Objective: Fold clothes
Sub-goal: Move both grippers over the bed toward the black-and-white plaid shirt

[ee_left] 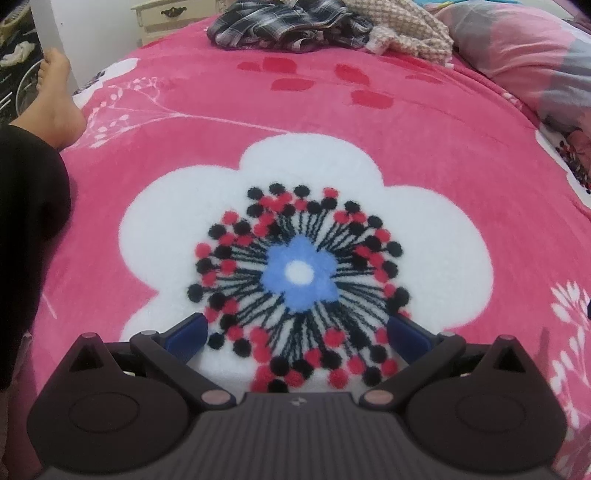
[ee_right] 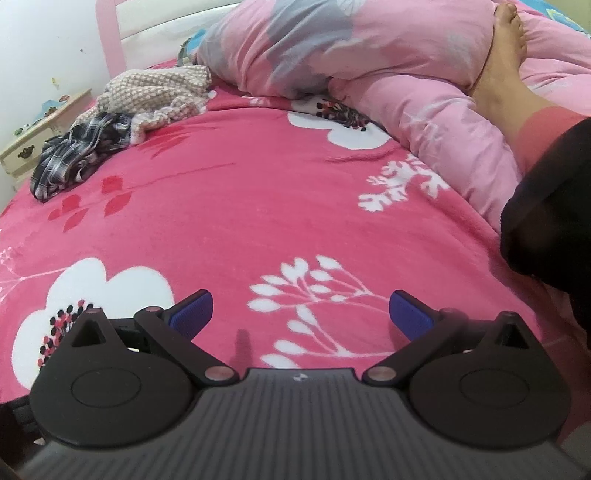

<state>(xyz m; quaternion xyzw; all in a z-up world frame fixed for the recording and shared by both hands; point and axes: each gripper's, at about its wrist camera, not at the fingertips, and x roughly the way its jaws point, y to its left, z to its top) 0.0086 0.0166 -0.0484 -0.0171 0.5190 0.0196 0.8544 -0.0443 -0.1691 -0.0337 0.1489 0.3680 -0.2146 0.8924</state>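
Observation:
A crumpled dark plaid garment (ee_left: 284, 24) lies at the far end of the pink flowered blanket (ee_left: 207, 125), with a beige checked knit garment (ee_left: 406, 26) bunched beside it. The right wrist view shows the same plaid garment (ee_right: 77, 155) and knit garment (ee_right: 159, 94) at the far left. My left gripper (ee_left: 297, 332) hovers open over the big white flower, far from the clothes, with nothing between its blue pads. My right gripper (ee_right: 300, 314) is open too, over a white branch print, holding nothing.
A person's bare foot (ee_left: 55, 99) and dark-clad knee (ee_left: 26, 229) rest on the bed's left edge; the other foot (ee_right: 498, 62) lies on a pink quilt (ee_right: 406, 74). A pillow (ee_left: 524, 55) sits far right. A cream bedside cabinet (ee_right: 33, 147) stands beyond the bed.

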